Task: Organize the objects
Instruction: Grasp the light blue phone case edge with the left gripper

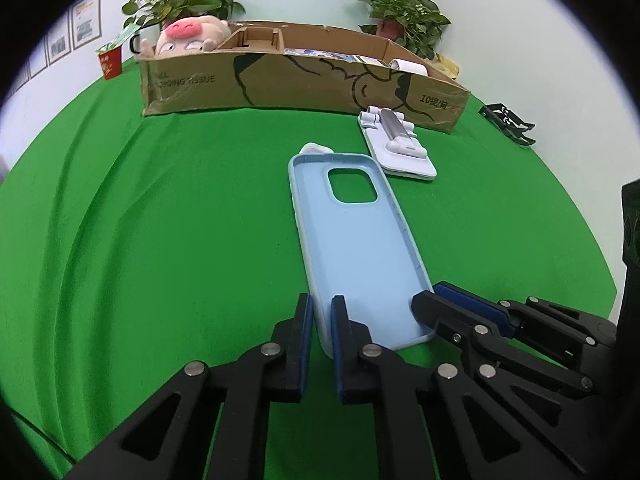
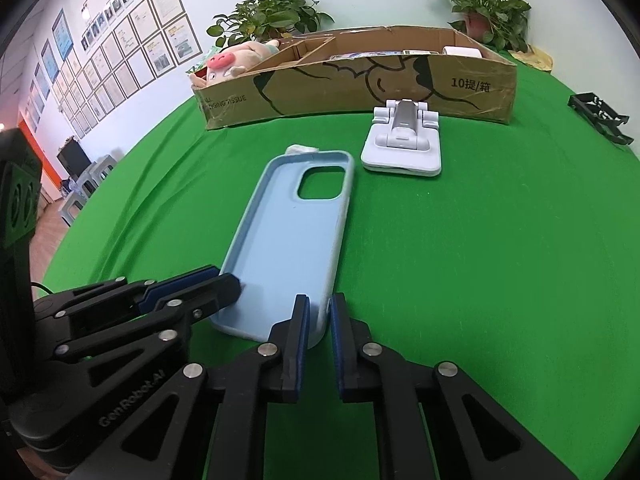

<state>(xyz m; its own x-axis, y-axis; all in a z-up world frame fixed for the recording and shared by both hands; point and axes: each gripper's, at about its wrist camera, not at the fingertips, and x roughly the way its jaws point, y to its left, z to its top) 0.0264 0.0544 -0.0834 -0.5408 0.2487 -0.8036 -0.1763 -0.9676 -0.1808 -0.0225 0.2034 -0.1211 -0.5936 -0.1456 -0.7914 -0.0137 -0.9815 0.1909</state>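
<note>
left black two-finger gripper [image 1: 322,320]: tilted steeply down, blue-padded jaws pinched on the near left edge of the light-blue silicone phone case [image 1: 352,248] | right black two-finger gripper [image 2: 319,320]: same steep tilt, jaws pinched on the near right edge | both side by side, angled inward
</note>
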